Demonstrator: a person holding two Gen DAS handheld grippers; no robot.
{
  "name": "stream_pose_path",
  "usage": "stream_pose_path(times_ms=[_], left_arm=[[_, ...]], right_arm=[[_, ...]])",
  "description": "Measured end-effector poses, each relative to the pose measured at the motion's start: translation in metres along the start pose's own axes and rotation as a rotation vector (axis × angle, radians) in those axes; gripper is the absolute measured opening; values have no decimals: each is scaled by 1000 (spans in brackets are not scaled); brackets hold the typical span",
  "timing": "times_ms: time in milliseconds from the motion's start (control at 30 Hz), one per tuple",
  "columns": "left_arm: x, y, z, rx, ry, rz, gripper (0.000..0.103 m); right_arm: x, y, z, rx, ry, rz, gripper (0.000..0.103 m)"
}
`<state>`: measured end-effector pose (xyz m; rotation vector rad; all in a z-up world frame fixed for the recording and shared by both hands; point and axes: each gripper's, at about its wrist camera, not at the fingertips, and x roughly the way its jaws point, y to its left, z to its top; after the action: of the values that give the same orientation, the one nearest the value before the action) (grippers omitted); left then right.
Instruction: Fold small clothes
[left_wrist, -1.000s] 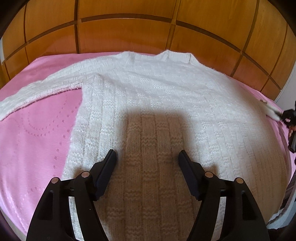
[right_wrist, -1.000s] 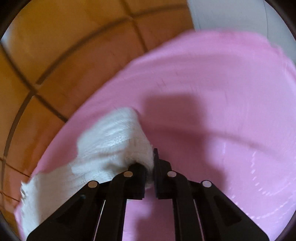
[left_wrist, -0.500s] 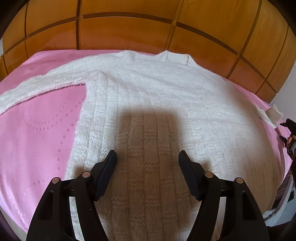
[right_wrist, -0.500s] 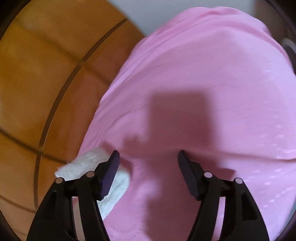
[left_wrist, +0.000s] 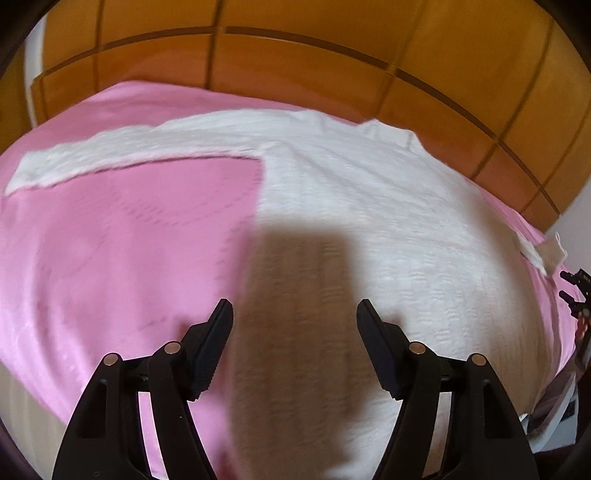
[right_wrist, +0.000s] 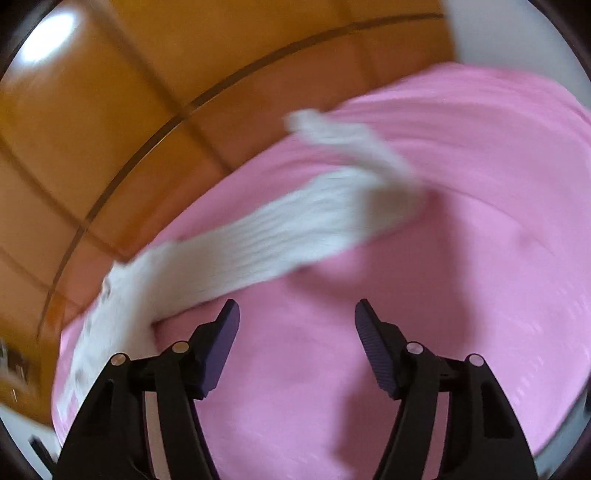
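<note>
A white knit sweater (left_wrist: 369, 229) lies flat on the pink bedspread (left_wrist: 110, 258), neck toward the headboard. Its left sleeve (left_wrist: 122, 155) stretches out to the left. My left gripper (left_wrist: 294, 321) is open and empty, hovering over the sweater's left lower edge. In the right wrist view the sweater's right sleeve (right_wrist: 295, 232) lies stretched across the bedspread (right_wrist: 406, 332), its cuff end folded up. My right gripper (right_wrist: 297, 325) is open and empty, just short of the sleeve. It also shows in the left wrist view at the far right edge (left_wrist: 576, 295).
A wooden panelled headboard (left_wrist: 295, 59) runs behind the bed, also in the right wrist view (right_wrist: 110, 129). A white wall (right_wrist: 517, 33) stands at the right. The bed's front right edge (left_wrist: 554, 398) drops off beside some objects on the floor.
My right gripper opened and let go of the right sleeve, then drew back from it. My left gripper shifted left, so more pink bedspread and the whole left sleeve show.
</note>
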<state>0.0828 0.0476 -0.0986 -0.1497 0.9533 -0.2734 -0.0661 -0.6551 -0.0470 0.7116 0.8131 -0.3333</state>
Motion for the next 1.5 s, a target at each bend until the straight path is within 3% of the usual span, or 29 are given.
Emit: stream_pose_path(times_ms=[67,233,300,433,567,667,800,867,933,967,1000,1067,1167,1267,1400,1500], left_arm=[[-2,9,-1,-40,9,-6,68],[-19,22,-7,-83,-28,26,68],[-24,26,-9,-79,-37,29,68],[-19,31,-15,-77,-20,37,68],[-14,37,-19,-88,5,24,68],[-17,42,-22,-101,10,-3,68],[-16,45,-31,-120,39,-74,68],[-15,43,-35,-111,48,-97,68],[-13,40,-38,-97,52,-111,57],[-12,38,-39,-89,60,-126,36],[-11,37,-39,-79,68,-128,24],[-11,33,-40,-51,68,-119,5],[-22,33,-36,-24,53,-130,4],[-32,35,-37,-6,50,-133,4],[-27,44,-50,-4,101,-94,4],[-26,42,-47,-3,102,-80,4]], right_arm=[[19,2,21,23,26,37,67],[-3,-64,85,346,-205,-256,69],[-21,-74,87,383,-235,-279,69],[-27,-35,55,152,-134,-162,71],[-12,18,-37,-48,119,91,69],[-8,47,-99,-98,247,247,67],[-15,64,-146,-134,335,341,62],[-23,70,-163,-179,366,340,53],[-18,77,-164,-224,399,336,30],[-21,80,-171,-262,409,315,20],[-16,92,-178,-301,414,290,10],[-13,103,-180,-341,393,274,8],[-43,117,-173,-426,324,307,7],[-62,106,-174,-488,339,308,7],[-35,105,-200,-505,433,259,6],[-21,100,-200,-444,445,269,9]])
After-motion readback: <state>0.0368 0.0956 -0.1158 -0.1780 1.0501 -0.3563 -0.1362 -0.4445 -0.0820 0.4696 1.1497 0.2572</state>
